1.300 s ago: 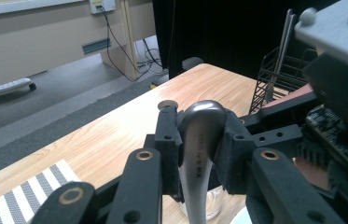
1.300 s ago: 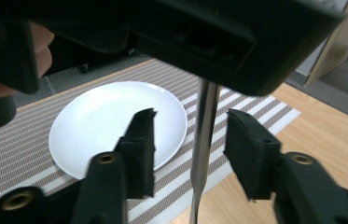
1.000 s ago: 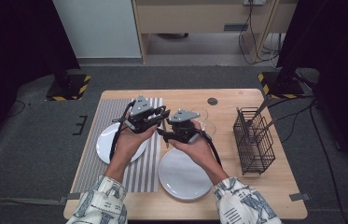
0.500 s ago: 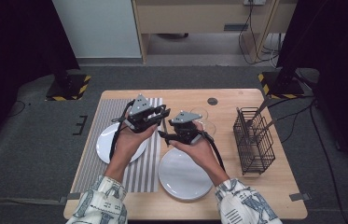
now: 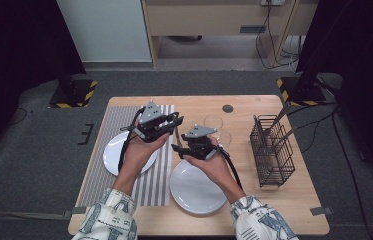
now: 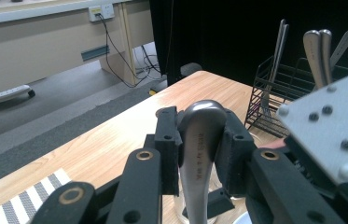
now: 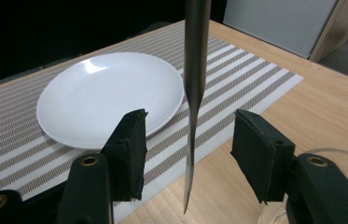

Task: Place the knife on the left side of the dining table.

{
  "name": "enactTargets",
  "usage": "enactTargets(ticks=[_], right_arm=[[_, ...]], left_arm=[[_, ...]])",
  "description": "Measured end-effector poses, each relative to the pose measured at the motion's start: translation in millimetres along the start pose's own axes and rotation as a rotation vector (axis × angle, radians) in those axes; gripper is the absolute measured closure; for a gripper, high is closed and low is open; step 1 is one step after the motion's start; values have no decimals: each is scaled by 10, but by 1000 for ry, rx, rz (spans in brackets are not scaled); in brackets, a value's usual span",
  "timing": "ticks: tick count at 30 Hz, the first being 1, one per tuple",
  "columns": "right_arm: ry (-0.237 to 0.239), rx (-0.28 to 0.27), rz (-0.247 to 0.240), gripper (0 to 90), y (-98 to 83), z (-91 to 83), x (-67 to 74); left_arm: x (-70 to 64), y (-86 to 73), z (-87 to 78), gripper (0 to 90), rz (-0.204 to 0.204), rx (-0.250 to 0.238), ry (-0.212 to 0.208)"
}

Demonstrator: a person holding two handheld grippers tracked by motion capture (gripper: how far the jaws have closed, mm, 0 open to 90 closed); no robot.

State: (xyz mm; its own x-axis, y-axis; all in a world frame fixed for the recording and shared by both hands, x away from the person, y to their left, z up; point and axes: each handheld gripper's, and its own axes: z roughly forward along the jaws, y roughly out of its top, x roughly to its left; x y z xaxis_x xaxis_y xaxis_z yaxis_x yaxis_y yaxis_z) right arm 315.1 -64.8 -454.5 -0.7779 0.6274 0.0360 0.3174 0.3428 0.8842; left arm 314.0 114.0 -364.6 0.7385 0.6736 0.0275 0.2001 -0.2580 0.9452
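Left gripper view: knife handle (image 6: 200,140) stamp, unreadable

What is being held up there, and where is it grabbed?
The left gripper pinches a knife by its handle end; the right gripper is open around the blade.

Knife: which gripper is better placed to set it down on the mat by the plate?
Left, probably. The left gripper is shut on the knife handle, blade hanging over the striped mat edge beside the white plate. The right gripper has open jaws, pads off the blade.
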Motion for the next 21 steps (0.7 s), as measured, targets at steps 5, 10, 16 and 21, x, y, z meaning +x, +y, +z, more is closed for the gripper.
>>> enactTargets(ticks=[5,10,16,21], right_arm=[[-10,17,-8,477,-73,31,-5],[-12,25,2,491,-117,65,-6],[-18,47,12,488,-182,95,-25],[-21,40,29,512,-211,99,-43]], left_arm=[[0,-8,8,727,-1,4,-2],[-8,-1,9,727,0,1,-2],[1,-7,6,727,-1,3,1],[3,-10,2,727,5,9,0]])
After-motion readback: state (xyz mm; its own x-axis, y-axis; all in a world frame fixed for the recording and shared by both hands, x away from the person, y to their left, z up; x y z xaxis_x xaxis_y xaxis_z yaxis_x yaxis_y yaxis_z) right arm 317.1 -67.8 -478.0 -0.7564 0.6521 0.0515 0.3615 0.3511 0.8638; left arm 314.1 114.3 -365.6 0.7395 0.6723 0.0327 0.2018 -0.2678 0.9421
